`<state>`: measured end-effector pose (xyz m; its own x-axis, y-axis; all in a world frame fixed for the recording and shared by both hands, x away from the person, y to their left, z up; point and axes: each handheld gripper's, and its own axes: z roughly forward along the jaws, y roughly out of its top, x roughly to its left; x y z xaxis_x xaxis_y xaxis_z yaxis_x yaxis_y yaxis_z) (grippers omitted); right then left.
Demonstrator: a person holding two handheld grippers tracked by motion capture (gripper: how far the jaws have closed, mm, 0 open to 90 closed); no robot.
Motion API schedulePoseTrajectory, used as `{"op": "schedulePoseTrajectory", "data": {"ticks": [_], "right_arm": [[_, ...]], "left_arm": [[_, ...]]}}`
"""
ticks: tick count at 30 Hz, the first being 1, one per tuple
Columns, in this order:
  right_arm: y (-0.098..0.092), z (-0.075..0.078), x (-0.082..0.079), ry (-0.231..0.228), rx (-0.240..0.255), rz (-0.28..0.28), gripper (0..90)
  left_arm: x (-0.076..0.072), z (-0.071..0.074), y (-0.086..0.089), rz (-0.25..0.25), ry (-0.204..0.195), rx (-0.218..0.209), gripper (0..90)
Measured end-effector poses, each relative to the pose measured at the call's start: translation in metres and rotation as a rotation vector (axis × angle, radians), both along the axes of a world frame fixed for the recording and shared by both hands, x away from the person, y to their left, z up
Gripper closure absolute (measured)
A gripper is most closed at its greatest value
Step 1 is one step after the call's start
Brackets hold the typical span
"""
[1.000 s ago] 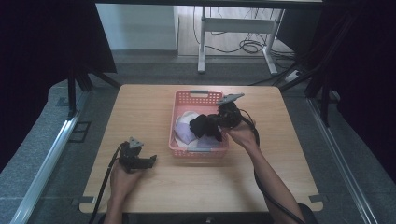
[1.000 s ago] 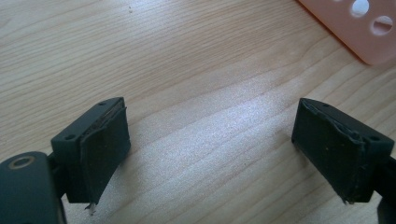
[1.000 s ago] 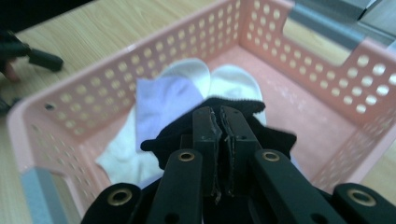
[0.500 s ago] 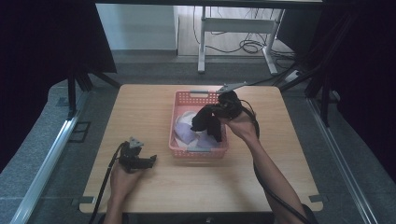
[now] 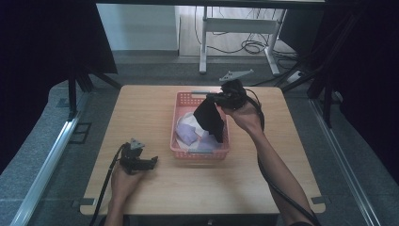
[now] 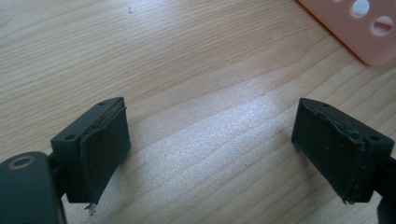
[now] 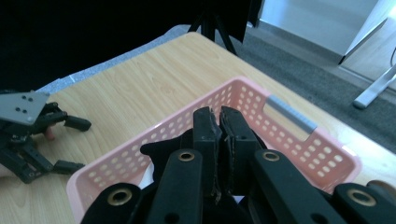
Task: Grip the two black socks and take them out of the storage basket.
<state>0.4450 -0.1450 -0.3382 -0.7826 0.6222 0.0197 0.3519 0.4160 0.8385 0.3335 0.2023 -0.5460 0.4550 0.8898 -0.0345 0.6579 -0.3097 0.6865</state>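
Two black grippers at a pale woodgrain table: right gripper (image 5: 217, 97) w/ jaws pinched on a limp black cloth (image 5: 211, 120) hanging above the perforated pink plastic basket (image 5: 200, 151); left gripper (image 5: 149, 162) rests on the tabletop, jaws spread wide, nothing betw. them.

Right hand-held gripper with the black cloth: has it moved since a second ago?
Yes. The right hand-held gripper has risen, lifting the black cloth up from the pink perforated plastic basket, toward its far rim.
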Motion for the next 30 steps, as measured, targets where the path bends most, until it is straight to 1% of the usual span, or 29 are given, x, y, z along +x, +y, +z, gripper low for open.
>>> {"op": "schedulePoseTrajectory", "data": {"ticks": [5, 9, 17, 21, 24, 27, 30], "right_arm": [[-0.003, 0.015, 0.0, -0.019, 0.014, -0.006, 85.4], [-0.009, 0.026, 0.0, -0.035, 0.019, -0.022, 85.4], [-0.029, 0.045, 0.0, -0.061, 0.024, -0.086, 85.4], [-0.042, 0.05, 0.0, -0.079, 0.009, -0.117, 85.4], [-0.052, 0.052, 0.001, -0.082, 0.011, -0.148, 85.4], [-0.064, 0.053, 0.003, -0.088, 0.001, -0.181, 85.3], [-0.077, 0.052, 0.004, -0.085, -0.001, -0.215, 85.4]], "left_arm": [[0.0, 0.0, 0.0, 0.0, 0.0, 0.0, 10.9], [0.0, 0.0, 0.0, -0.001, 0.003, 0.001, 10.9], [0.0, 0.0, 0.0, -0.001, 0.003, 0.001, 10.9], [0.0, 0.0, 0.0, -0.001, 0.003, 0.001, 10.9], [0.0, 0.0, 0.0, -0.001, 0.003, 0.0, 10.9], [0.0, 0.0, 0.0, -0.001, 0.003, 0.001, 10.9], [0.0, 0.0, 0.0, -0.001, 0.003, 0.001, 10.9]]}}
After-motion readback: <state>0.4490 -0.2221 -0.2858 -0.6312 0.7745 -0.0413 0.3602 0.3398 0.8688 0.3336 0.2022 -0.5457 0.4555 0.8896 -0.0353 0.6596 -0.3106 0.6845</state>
